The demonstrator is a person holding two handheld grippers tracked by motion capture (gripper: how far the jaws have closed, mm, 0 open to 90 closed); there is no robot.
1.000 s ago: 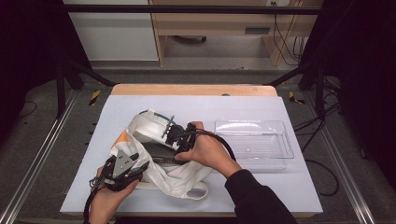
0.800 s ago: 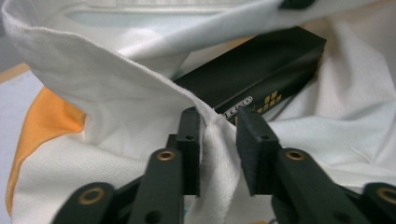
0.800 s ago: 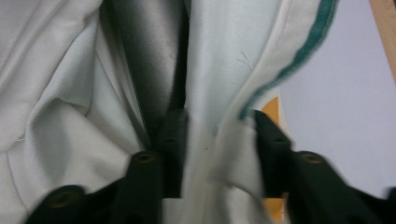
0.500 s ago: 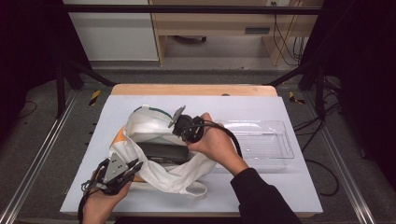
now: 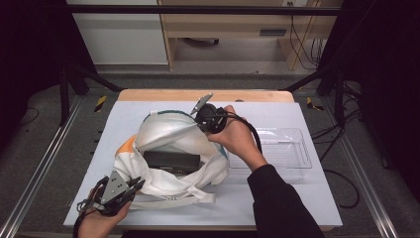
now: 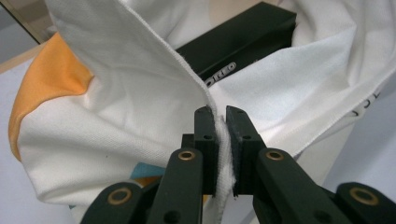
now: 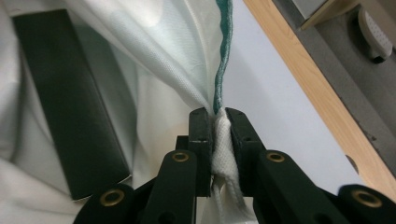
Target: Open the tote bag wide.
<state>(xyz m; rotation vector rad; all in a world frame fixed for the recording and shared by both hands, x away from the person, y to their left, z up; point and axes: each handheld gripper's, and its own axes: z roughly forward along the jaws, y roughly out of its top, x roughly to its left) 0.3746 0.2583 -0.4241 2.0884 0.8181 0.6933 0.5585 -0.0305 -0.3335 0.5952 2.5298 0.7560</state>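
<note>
One white cloth bag [image 5: 171, 148] with an orange patch and a green-trimmed edge is held open on the near left part of the tabletop [image 5: 277, 198], and one black box [image 5: 172, 161] is seen lying inside it. The bag's near rim is pinched between the fingers of the left gripper [image 5: 133, 186], at the near left corner, where the cloth is seen clamped tight in the left gripper view [image 6: 220, 135]. The far rim, by the green trim [image 7: 223, 51], is pinched and lifted by the right gripper [image 5: 200, 121], with the fabric bunched between its fingers [image 7: 219, 135]. The fingers of both grippers have just been closing, and cloth is held in each. The bag's white straps [image 5: 173, 200] are spread on the tabletop at its near side. One clear plastic tray [image 5: 289, 148] is set just to the right of the bag, partly behind the right hand [image 5: 235, 136]. The tabletop is covered in pale grey-blue, with a wooden strip [image 5: 198, 95] along its far edge. Metal rails [image 5: 34, 178] run along both sides, and beyond the far edge a grey floor, a white cabinet [image 5: 119, 34] and cables are seen.
</note>
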